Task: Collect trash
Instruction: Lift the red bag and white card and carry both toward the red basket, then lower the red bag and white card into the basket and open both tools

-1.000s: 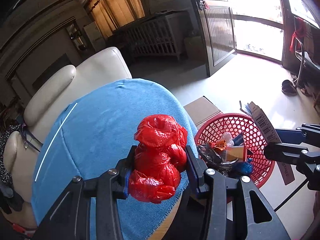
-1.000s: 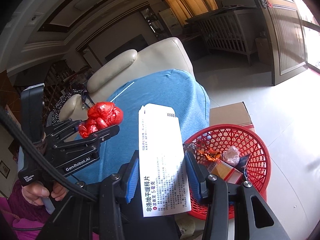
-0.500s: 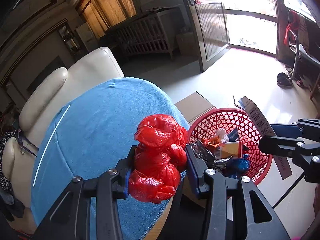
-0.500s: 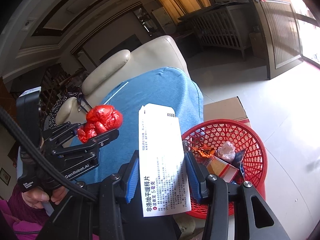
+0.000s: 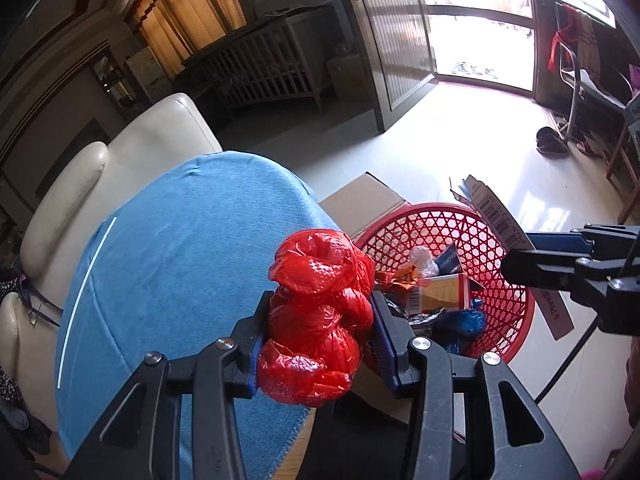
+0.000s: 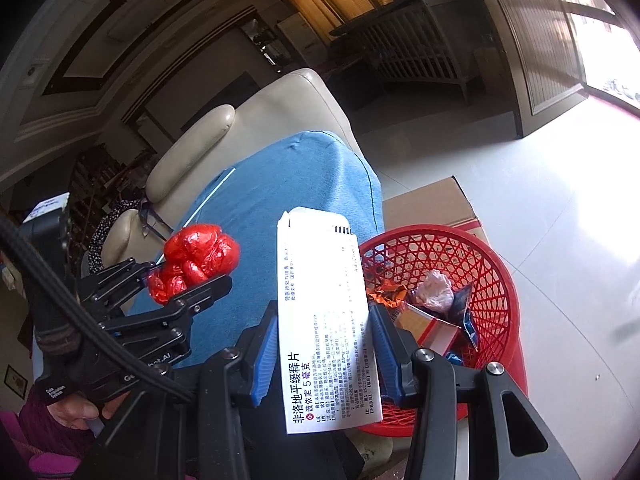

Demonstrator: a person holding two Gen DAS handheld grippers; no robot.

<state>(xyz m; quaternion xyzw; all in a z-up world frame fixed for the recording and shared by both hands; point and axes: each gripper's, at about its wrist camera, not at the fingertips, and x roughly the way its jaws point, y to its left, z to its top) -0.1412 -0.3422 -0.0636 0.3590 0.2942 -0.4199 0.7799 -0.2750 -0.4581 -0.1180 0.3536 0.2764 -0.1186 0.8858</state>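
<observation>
The left hand-held gripper (image 5: pixel 320 344) clamps a red bag (image 5: pixel 318 320); the right hand-held gripper (image 6: pixel 326 340) clamps an upright box (image 6: pixel 326 320). The basket (image 6: pixel 496 280) lies lower right, nearer the right.

Daylight floods thru doorway (image 5: pixel 480 20), floor (image 5: pixel 440 152) glare; back dim, fisheye-warped edges.

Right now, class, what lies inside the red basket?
The red basket holds an orange box, a pale crumpled wad, a blue bag and dark wrappers. Anything beneath that pile is covered.
</observation>
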